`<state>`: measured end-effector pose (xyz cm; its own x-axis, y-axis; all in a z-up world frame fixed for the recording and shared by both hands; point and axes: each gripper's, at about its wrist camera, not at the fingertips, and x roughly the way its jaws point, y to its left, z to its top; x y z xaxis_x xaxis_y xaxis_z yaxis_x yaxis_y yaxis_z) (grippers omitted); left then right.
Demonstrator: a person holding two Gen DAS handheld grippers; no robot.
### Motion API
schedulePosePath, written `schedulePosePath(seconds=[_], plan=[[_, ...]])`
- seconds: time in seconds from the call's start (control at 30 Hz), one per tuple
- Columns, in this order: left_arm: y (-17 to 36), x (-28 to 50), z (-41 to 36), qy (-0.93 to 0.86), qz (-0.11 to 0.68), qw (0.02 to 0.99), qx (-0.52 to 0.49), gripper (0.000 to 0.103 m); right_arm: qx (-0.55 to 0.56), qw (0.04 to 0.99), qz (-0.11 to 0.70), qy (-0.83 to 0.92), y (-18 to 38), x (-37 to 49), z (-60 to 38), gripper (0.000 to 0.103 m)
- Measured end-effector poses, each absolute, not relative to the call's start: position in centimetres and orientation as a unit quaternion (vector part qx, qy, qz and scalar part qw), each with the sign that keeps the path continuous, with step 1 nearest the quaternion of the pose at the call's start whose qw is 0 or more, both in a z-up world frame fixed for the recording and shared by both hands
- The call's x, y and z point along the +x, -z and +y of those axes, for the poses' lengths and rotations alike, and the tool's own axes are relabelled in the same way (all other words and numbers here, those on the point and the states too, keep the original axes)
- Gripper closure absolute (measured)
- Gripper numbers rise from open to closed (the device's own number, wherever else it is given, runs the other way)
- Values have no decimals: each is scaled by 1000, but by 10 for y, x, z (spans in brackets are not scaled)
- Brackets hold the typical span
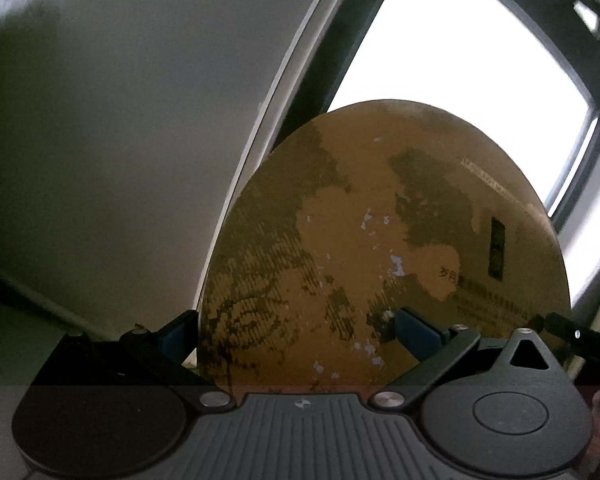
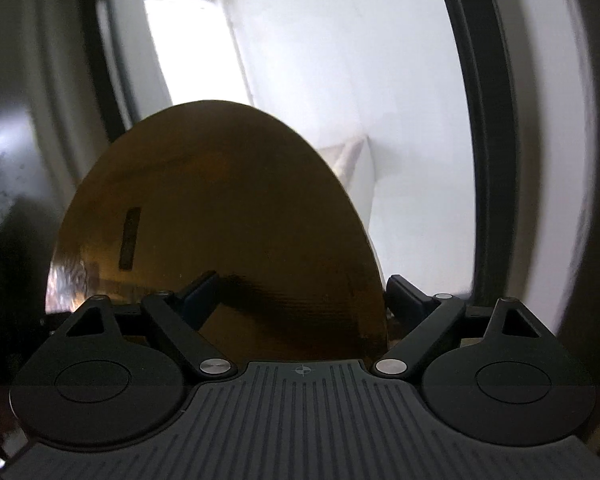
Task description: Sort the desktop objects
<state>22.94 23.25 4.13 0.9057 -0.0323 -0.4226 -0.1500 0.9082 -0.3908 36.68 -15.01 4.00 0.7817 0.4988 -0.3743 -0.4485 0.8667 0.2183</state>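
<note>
Left wrist view: both hand-held grippers (image 1: 296,328) (image 2: 300,300) clamp a brown book (image 1: 380,220) pointing away upward.

the supporting surface is hidden in both views.

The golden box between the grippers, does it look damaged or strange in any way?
Yes. On the golden box, the left wrist view shows the print worn into dark patches, with small white chips near the middle where the coating has flaked off. In the right wrist view its face is dark and blurred, so nothing more can be judged.
</note>
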Motion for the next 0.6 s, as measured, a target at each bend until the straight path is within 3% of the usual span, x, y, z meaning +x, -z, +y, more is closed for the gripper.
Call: schedulePosePath(seconds=[0.37, 0.6], plan=[[-100, 102, 190, -58, 253, 941, -219, 2, 17, 946, 207, -248, -106, 233, -183, 13], [-89, 36, 166, -75, 311, 926, -201, 2, 1, 933, 264, -246, -94, 146, -196, 13]])
